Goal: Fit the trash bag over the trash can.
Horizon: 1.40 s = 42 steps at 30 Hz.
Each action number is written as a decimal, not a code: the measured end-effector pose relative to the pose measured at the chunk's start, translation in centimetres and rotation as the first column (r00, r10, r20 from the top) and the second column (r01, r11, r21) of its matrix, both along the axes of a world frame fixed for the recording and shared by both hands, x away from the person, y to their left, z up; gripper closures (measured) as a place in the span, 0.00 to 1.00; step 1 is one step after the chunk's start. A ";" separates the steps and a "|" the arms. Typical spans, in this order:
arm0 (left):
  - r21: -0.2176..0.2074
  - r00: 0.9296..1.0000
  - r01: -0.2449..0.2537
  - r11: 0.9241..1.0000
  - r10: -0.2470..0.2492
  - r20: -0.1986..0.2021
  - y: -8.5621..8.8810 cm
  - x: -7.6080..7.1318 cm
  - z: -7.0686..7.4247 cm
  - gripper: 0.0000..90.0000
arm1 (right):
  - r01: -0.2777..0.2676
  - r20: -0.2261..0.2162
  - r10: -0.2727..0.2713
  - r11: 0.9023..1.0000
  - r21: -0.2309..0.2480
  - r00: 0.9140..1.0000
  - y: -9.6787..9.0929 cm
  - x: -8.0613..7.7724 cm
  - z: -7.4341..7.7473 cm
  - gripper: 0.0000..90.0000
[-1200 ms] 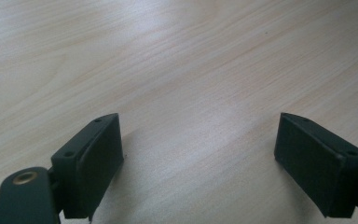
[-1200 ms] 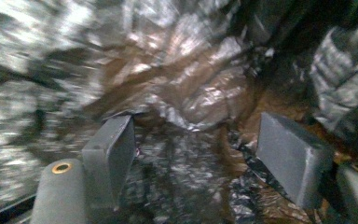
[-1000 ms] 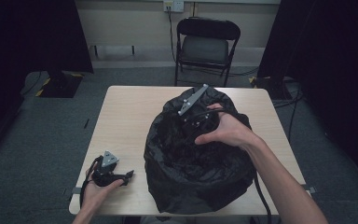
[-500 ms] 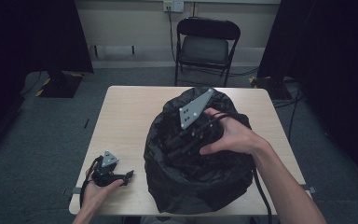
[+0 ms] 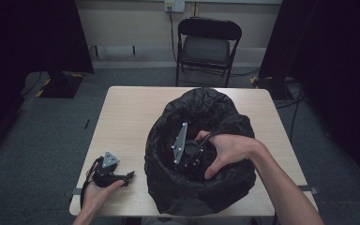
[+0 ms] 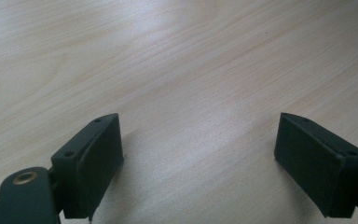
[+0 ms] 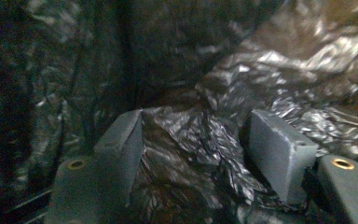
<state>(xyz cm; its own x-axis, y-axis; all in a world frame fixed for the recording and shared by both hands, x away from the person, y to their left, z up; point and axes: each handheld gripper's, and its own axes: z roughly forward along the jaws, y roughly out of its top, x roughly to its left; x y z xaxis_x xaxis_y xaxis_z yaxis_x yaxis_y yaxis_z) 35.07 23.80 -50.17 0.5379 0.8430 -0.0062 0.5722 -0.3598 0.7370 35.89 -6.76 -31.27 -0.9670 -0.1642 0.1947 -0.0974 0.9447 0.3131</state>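
A large crumpled black plastic bag [image 5: 201,192] stands open-mouthed in the middle of the wooden table [image 5: 122,112]. My right gripper [image 5: 187,161] is reached down inside the bag's mouth, its grey plate turned up and a hand around it. In the right gripper view its jaws [image 7: 196,154] stand apart and have just been opening, with a wrinkled fold of the bag's plastic [image 7: 307,70] bulging between them. My left gripper [image 5: 129,176] rests on the table at the near left corner, beside the bag. Its jaws [image 6: 200,158] are wide open over bare wood.
A black folding chair [image 5: 206,47] stands past the table's far edge. Dark curtains hang on both sides, and cables lie on the grey carpet at the right. Bare tabletop stretches left of the bag and behind it.
My right hand has moved from the bag's far rim toward the near side and down into the bag. The left hand has stayed put.
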 end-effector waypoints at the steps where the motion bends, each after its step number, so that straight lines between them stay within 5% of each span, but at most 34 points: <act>1: 0.000 1.000 0.000 1.000 0.000 0.000 0.0 0.0 0.0 0.16 | -0.008 -0.001 0.008 1.000 -0.021 1.000 0.0 -0.1 -0.3 0.39; 6: 0.000 1.000 -0.001 1.000 0.001 0.000 0.0 0.0 0.0 0.16 | -0.004 0.030 0.006 0.997 -0.078 1.000 0.3 0.1 -1.1 0.37; 11: 0.000 1.000 0.000 1.000 0.000 -0.002 0.0 0.0 0.0 0.16 | 0.029 0.078 -0.035 0.996 0.081 0.996 0.2 0.3 0.6 0.32; 16: 0.000 1.000 0.000 1.000 0.000 -0.002 0.0 0.0 0.0 0.16 | 0.041 0.099 -0.067 0.969 0.244 0.993 -0.5 0.8 2.9 0.32; 22: 0.000 1.000 0.000 1.000 0.000 -0.002 0.0 0.0 0.0 0.16 | 0.045 0.137 -0.100 0.935 0.352 0.985 -1.1 1.6 5.3 0.39; 28: 0.001 1.000 0.003 1.000 -0.003 -0.003 0.0 0.0 0.0 0.16 | 0.060 0.227 -0.169 0.905 0.421 0.959 -1.6 4.2 7.6 0.61; 30: 0.001 1.000 0.003 1.000 -0.003 -0.002 0.0 0.0 0.0 0.16 | 0.095 0.252 -0.214 0.906 0.412 0.944 -1.8 5.2 7.4 0.64; 33: 0.000 1.000 0.004 1.000 -0.004 -0.003 0.0 0.0 0.0 0.16 | 0.158 0.230 -0.255 0.916 0.369 0.939 -1.9 6.6 6.2 0.65; 35: 0.001 1.000 0.004 1.000 -0.004 -0.003 0.0 0.0 0.0 0.16 | 0.208 0.240 -0.301 0.915 0.345 0.923 -1.4 7.3 5.3 0.59; 42: 0.001 1.000 0.004 1.000 -0.004 -0.002 0.0 0.1 0.0 0.16 | 0.291 0.210 -0.321 0.943 0.161 0.924 0.4 8.1 2.0 0.47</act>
